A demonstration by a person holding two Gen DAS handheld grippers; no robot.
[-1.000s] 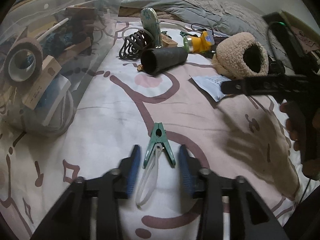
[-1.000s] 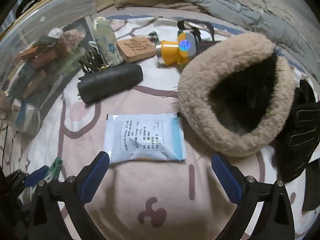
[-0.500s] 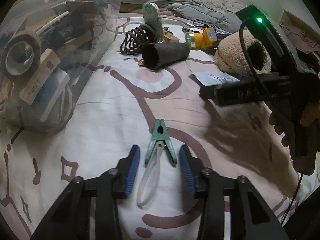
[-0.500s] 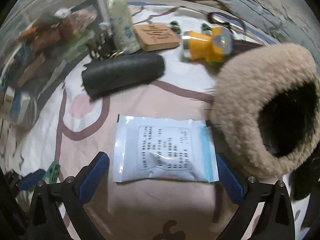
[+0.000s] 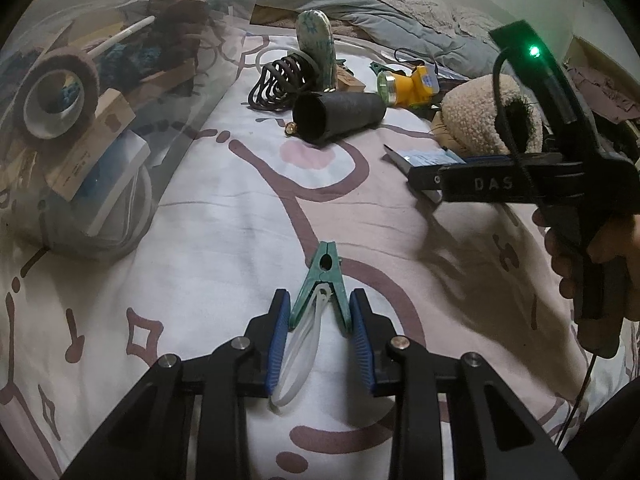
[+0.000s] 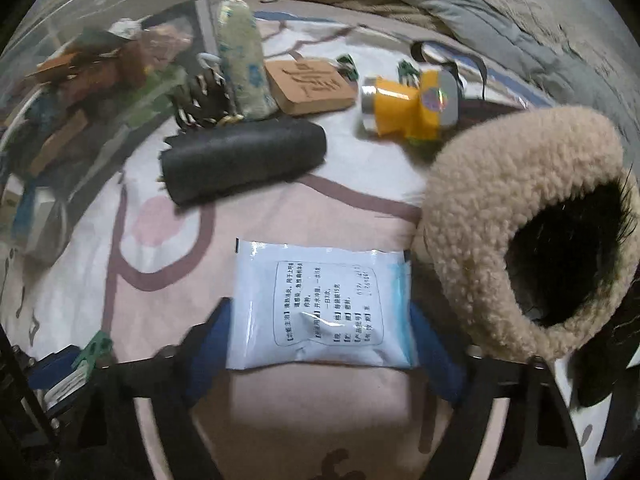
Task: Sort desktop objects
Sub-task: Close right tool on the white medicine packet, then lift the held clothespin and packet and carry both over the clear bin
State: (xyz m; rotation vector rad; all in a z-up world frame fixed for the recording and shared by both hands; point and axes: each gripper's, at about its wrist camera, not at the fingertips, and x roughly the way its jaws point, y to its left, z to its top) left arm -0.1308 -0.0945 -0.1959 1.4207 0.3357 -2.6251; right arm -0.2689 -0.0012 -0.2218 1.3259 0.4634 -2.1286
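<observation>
A green clothes peg (image 5: 323,280) with a clear loop (image 5: 301,356) lies on the patterned sheet. My left gripper (image 5: 319,340) is open around its handle end, the blue pads just beside it. A white and blue sachet (image 6: 324,304) lies flat by a fuzzy beige slipper (image 6: 520,216). My right gripper (image 6: 320,344) is open with its pads at the sachet's two sides; it also shows in the left wrist view (image 5: 496,184). The peg shows small in the right wrist view (image 6: 94,346).
A clear plastic bin (image 5: 80,100) with tape, boxes and other items stands at the left. Further back lie a black tube (image 5: 340,116), a black coil (image 5: 280,80), a patterned case (image 5: 316,48), a wooden tag (image 6: 312,84), a yellow headlamp (image 6: 408,108) and grey bedding (image 5: 400,28).
My right gripper has moved forward and narrowed around the sachet. My left gripper has narrowed around the peg's handles.
</observation>
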